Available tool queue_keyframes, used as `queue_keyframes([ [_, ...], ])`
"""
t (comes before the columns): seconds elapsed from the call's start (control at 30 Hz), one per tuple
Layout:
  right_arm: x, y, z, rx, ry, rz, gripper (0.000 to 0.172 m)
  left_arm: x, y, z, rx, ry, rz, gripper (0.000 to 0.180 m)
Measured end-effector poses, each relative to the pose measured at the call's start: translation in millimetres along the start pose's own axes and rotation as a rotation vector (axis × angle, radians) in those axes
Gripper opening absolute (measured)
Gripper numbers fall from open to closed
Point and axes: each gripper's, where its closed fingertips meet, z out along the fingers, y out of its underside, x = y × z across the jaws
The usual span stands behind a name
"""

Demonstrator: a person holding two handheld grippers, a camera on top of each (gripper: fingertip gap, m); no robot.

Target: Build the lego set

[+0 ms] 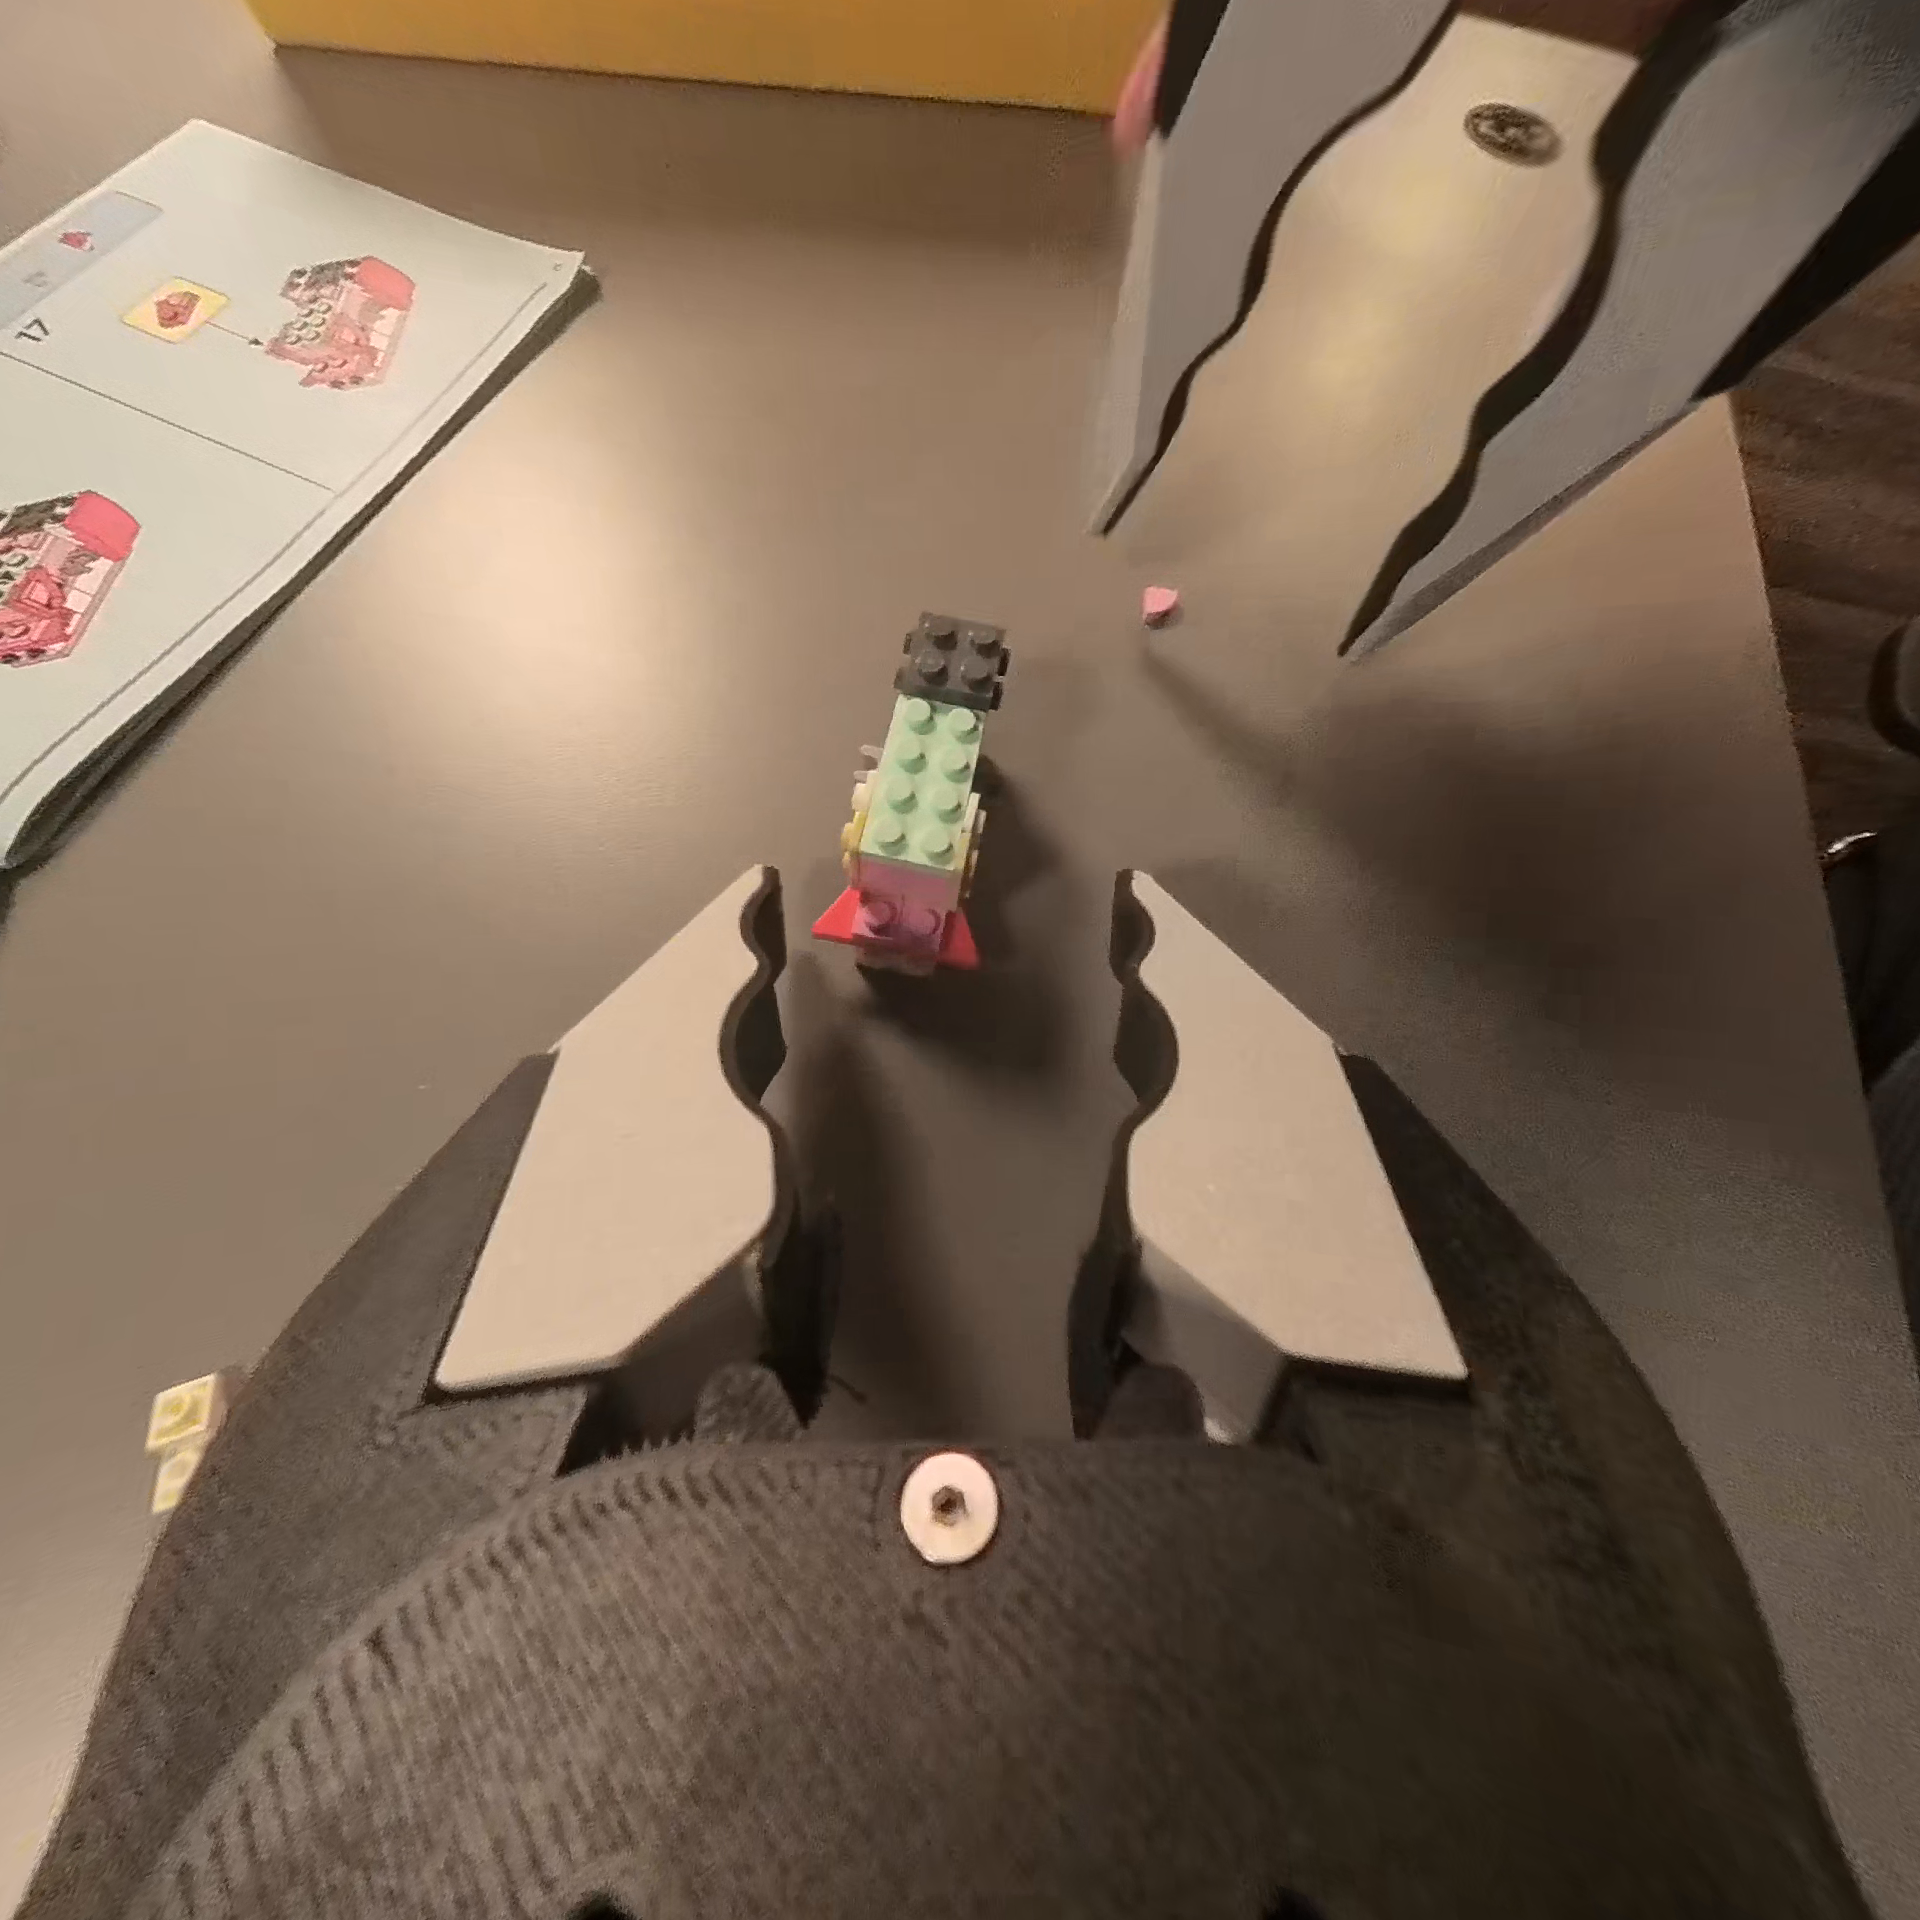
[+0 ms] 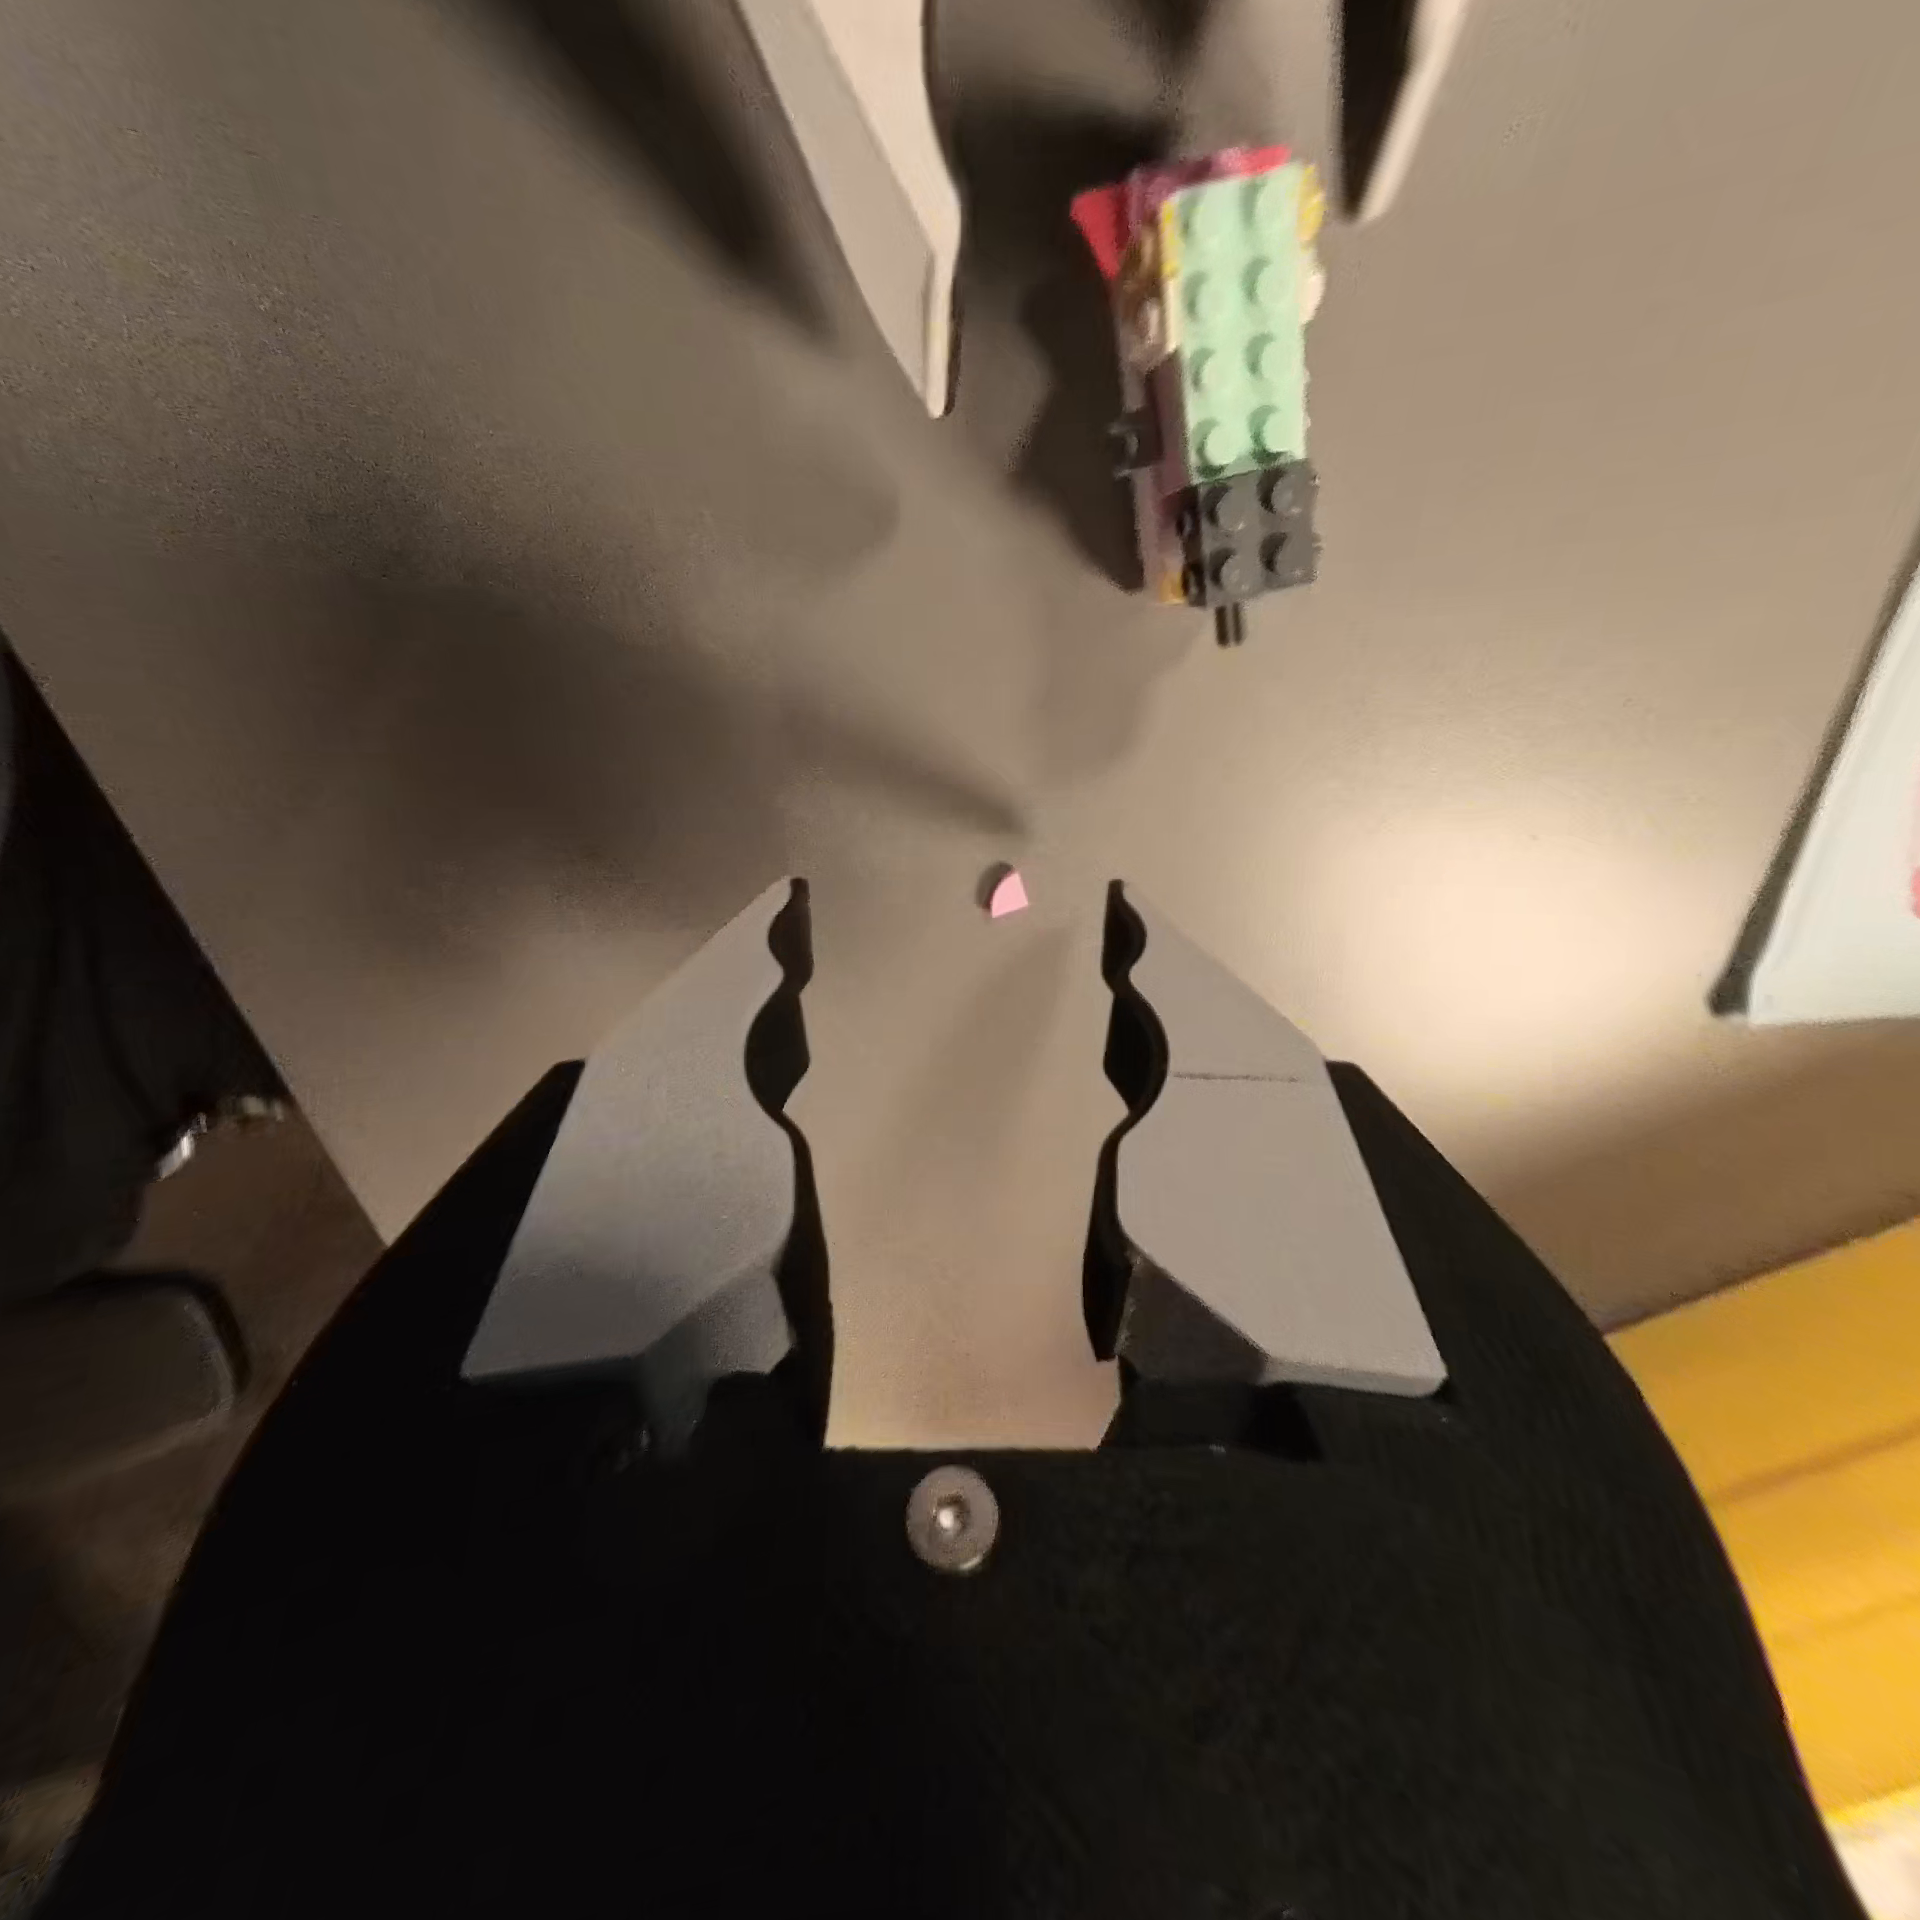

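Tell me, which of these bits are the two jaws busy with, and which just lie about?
At the jaws:
- brick model, ahead of the open left gripper
- small pink piece, ahead of the open right gripper

Lying about:
- instruction booklet
- yellow box
- pale yellow pieces

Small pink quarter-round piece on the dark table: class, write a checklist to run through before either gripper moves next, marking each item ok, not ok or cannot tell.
1. Right gripper open, nothing held: ok.
2. Small pink quarter-round piece lies just ahead of the right fingertips, untouched: ok.
3. Left gripper open, nothing held: ok.
4. Multicoloured brick model with mint-green top and black end stands free on the dark table, clear of both left fingers: ok.
5. Open instruction booklet lies clear of both grippers: ok.
6. Model's bricks firmly joined: cannot tell.
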Motion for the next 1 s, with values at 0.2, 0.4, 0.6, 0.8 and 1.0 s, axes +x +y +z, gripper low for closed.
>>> queue_keyframes([
  [0.2, -8, -23, -11, 0.377, 0.183, 0.190, 0.056, 15, 4, 1, -0.042, 0.062, 0.001, 0.061],
  [0.4, 7, -40, -4, 0.559, 0.297, 0.338, 0.067, 37, 11, -2, -0.090, 0.166, 0.017, 0.059],
  [0.6, 28, -65, -9, 0.655, 0.190, 0.417, 0.069, 9, 8, -20, 0.000, 0.049, 0.014, 0.061],
  [0.8, 28, -79, -2, 0.614, 0.201, 0.575, 0.048, -2, -2, -31, 0.093, -0.015, 0.004, 0.078],
  [1.0, 33, -72, 6, 0.566, 0.253, 0.659, 0.026, 4, -1, -15, 0.071, -0.067, 0.024, 0.106],
])
